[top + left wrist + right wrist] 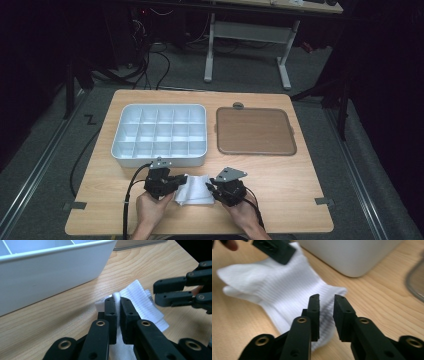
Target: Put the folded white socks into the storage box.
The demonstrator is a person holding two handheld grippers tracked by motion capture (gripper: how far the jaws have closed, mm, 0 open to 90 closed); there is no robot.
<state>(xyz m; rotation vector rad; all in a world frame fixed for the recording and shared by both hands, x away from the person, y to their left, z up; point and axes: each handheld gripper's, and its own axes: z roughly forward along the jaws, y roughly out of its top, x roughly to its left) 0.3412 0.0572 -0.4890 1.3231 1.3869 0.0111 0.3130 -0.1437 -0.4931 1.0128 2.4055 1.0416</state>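
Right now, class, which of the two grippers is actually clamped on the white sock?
The left gripper: its jaws pinch a fold of the white sock tightly between them. The right gripper stands with a gap between its jaws, the sock lying under them unpinched.

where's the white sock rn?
High view: the white sock lies at the table's near edge between the left tongs and right tongs, in front of the white compartment tray.

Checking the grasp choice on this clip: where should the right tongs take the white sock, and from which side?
Best at the ribbed cuff end of the white sock, coming in low from the person's right. The left tongs are shut on the opposite end, and the right tongs stand open above the cuff, where the flat fabric offers a free edge to pinch.
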